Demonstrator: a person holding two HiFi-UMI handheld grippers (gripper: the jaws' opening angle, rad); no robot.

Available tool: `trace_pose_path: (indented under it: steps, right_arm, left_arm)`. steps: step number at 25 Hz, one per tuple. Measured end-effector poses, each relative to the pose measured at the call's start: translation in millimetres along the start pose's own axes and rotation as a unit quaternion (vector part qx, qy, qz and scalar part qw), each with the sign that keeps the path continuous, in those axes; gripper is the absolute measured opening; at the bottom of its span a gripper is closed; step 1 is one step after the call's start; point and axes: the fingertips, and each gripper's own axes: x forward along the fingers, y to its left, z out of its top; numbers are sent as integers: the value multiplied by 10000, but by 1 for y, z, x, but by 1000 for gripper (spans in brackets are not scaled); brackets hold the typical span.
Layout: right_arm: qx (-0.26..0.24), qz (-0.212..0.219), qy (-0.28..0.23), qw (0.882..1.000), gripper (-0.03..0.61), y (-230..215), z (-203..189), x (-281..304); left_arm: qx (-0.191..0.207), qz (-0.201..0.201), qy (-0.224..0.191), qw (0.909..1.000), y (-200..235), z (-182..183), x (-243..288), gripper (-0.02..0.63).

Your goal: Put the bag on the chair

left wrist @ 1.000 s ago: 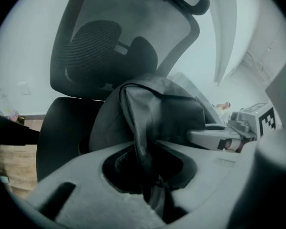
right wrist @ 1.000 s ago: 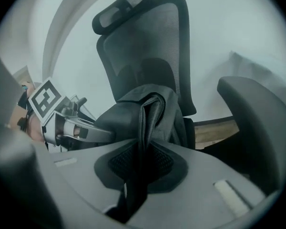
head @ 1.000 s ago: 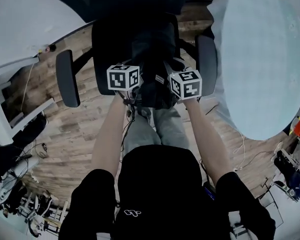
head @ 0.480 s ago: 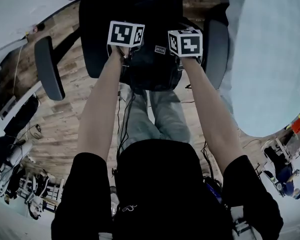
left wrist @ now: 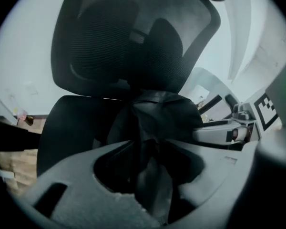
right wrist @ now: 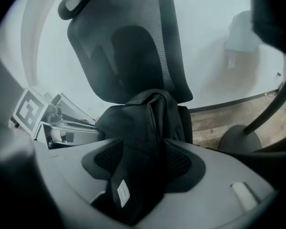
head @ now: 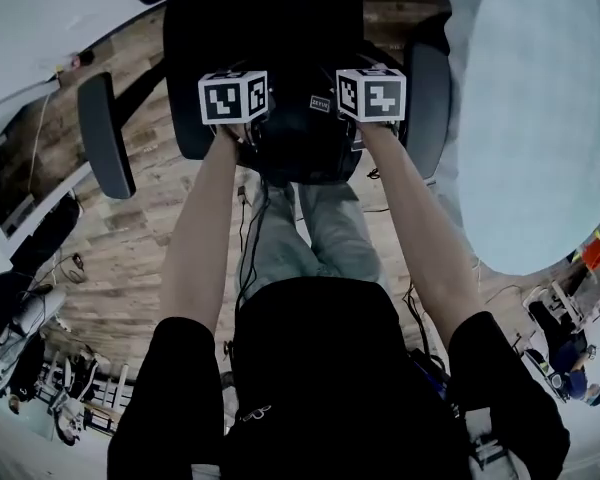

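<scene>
Left gripper point(left wrist: 150, 163) is letting go: its jaws are opening and a fold of the black bag point(left wrist: 157, 113) runs loose between them, with a dark gap beside the cloth. Right gripper point(right wrist: 142, 163) is opening too, its ribbed pads point(right wrist: 177, 157) standing clear of the bag strip between them, which bears a small white label point(right wrist: 122, 192). From the head view the bag point(head: 305, 138) sits on the seat of the black chair point(head: 195, 118) at twelve o'clock from the person, between the two marker cubes. One armrest point(head: 105, 133) lies at nine o'clock from the bag, the other point(head: 428, 108) at three o'clock. Both gripper views show the bag upright just before the mesh backrest point(left wrist: 109, 42). A pale round table point(head: 540, 118) fills the three o'clock side above the wooden floor point(head: 140, 258)
</scene>
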Motion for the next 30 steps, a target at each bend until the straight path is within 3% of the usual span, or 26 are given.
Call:
trace_pose_path:
  steps: [3, 9, 13, 14, 18, 21, 26, 28, 30]
  right_arm:
    - [-349, 20, -268, 9990, 281, 17, 8, -19]
    - [-474, 68, -997, 9939, 244, 58, 19, -88]
    - [-291, 68, -1866, 9820, 194, 106, 38, -167]
    - [-270, 14, -2085, 9777, 174, 115, 46, -186]
    - [-425, -211, -3141, 9482, 69, 142, 111, -256]
    - [-624, -138, -3763, 9243, 6, 178, 141, -308]
    - [-1374, -422, -4344, 8892, 9, 228, 162, -381]
    - [-1495, -542, -4442, 8817, 11, 235, 166, -400]
    - [-1630, -656, -4468, 8772, 11, 239, 168, -410]
  left_arm:
    - [-187, -80, -377, 9991, -2, 3, -33, 164]
    - [199, -228, -1003, 9945, -24, -2, -117, 121]
    - [-108, -266, -1603, 9866, -30, 8, -191, 2]
    - [-167, -347, -1833, 9823, -35, 18, -210, 2]
    - [-27, -643, -3023, 9510, -72, 91, -280, 3]
    - [402, -759, -3580, 9298, -110, 121, -334, 3]
    - [1584, -797, -4229, 8886, -164, 150, -420, 3]
    - [1865, -680, -4426, 8745, -175, 156, -444, 3]
    - [1976, -524, -4561, 8661, -177, 160, -459, 3]
